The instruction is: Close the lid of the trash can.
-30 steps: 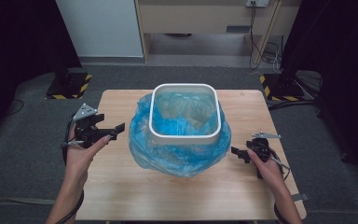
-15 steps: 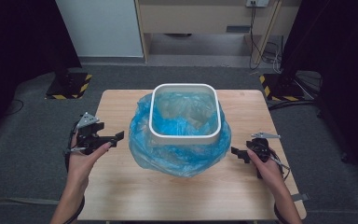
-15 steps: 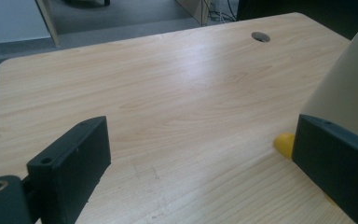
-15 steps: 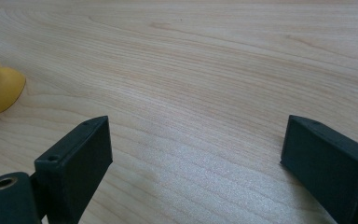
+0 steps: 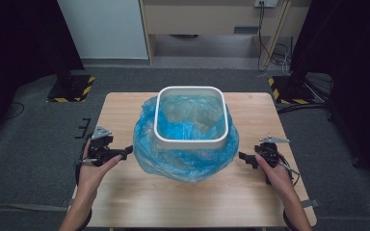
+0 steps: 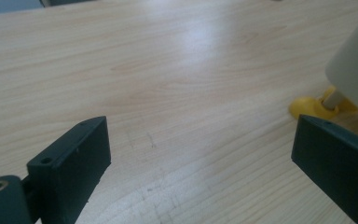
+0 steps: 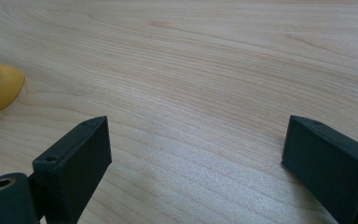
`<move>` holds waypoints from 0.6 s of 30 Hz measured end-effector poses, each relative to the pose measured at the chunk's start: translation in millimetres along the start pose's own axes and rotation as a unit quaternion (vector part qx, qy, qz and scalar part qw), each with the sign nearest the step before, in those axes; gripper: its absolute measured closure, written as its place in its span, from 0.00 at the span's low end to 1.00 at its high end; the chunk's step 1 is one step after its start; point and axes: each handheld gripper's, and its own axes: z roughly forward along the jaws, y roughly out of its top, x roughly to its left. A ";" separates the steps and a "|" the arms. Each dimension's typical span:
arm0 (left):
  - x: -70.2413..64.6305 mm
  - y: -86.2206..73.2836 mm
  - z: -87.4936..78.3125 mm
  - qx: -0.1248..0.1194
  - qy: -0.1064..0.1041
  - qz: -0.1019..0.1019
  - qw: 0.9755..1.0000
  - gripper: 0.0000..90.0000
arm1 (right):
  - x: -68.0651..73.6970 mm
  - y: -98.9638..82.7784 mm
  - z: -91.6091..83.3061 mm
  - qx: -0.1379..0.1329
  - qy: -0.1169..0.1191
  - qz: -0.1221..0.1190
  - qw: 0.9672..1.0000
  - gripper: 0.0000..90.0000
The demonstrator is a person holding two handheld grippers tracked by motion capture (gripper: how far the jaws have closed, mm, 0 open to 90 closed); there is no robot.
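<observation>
A white square bin (image 5: 191, 142) stands upright in the middle of the wooden table (image 5: 192, 204). A blue plastic bag (image 5: 183, 162) lines it and is pulled down over its outside, bunching at the base. My left gripper (image 5: 124, 153) rests low on the table just left of the bag, and its jaws stand wide apart over bare wood (image 6: 200, 149). My right gripper (image 5: 243, 156) sits just right of the bag, also open with nothing between its jaws (image 7: 196, 144). Neither gripper touches the bag.
In the left gripper view a yellow foot (image 6: 307, 106) sits under a pale rounded body (image 6: 354, 65) at the right. The right gripper view shows a yellow piece (image 7: 0, 86) at its left edge. Dark floor surrounds the table; cabinets stand behind.
My left gripper has slid toward the near edge of the table and dropped lower. The right gripper, the bin and the bag have hardly moved.
</observation>
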 end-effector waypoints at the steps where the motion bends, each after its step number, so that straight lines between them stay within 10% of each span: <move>1: -0.4 -2.0 2.0 0.004 0.001 0.002 1.000 0.04 | 0.0 0.0 0.0 0.000 0.000 0.000 1.000 0.09; 18: -11.8 -32.1 30.6 0.066 -0.012 0.005 0.998 0.04 | 0.8 -0.4 -0.2 0.001 -0.001 0.000 1.000 0.08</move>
